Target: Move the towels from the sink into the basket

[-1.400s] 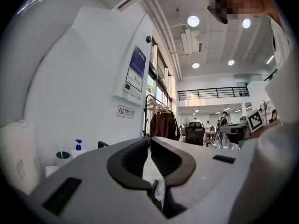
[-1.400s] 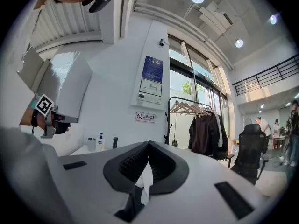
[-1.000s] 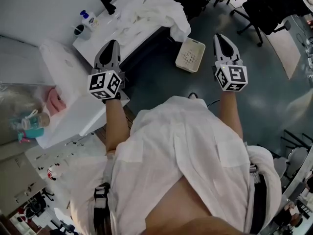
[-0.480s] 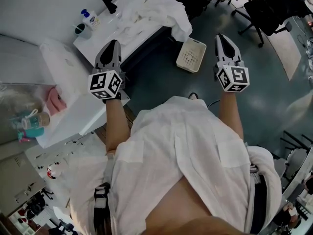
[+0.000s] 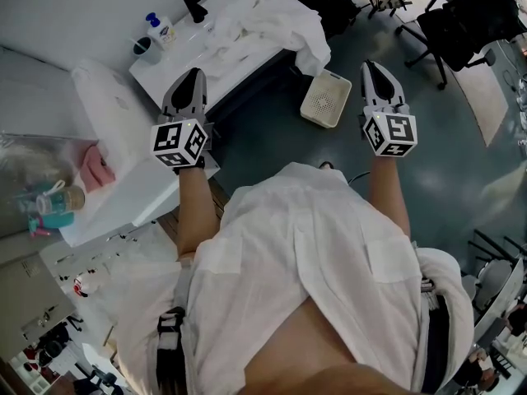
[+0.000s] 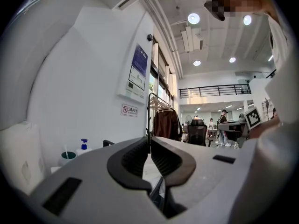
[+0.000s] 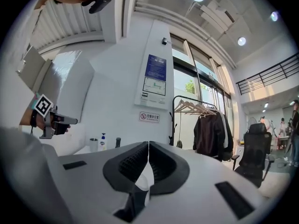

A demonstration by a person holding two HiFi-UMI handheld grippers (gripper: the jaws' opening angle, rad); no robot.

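Observation:
White towels [image 5: 265, 16] lie crumpled on the sink counter [image 5: 183, 56] at the top of the head view, one end hanging over its right edge. A white perforated basket [image 5: 324, 99] stands on the floor just right of the counter. My left gripper [image 5: 193, 76] is held level over the counter's near edge, jaws shut and empty [image 6: 149, 141]. My right gripper [image 5: 370, 66] hovers over the floor right of the basket, also shut with nothing in it [image 7: 148, 144]. Both are short of the towels.
A black faucet [image 5: 193, 5], a soap bottle [image 5: 162, 31] and a cup [image 5: 146, 49] stand at the counter's back. A white unit [image 5: 123, 138] with a pink item [image 5: 92, 169] is at left. Office chairs [image 5: 461, 23] stand at upper right; a clothes rack [image 7: 205, 125] is ahead.
The head view has shifted slightly, so the counter and basket sit a little further right. Both grippers hold their place, still shut.

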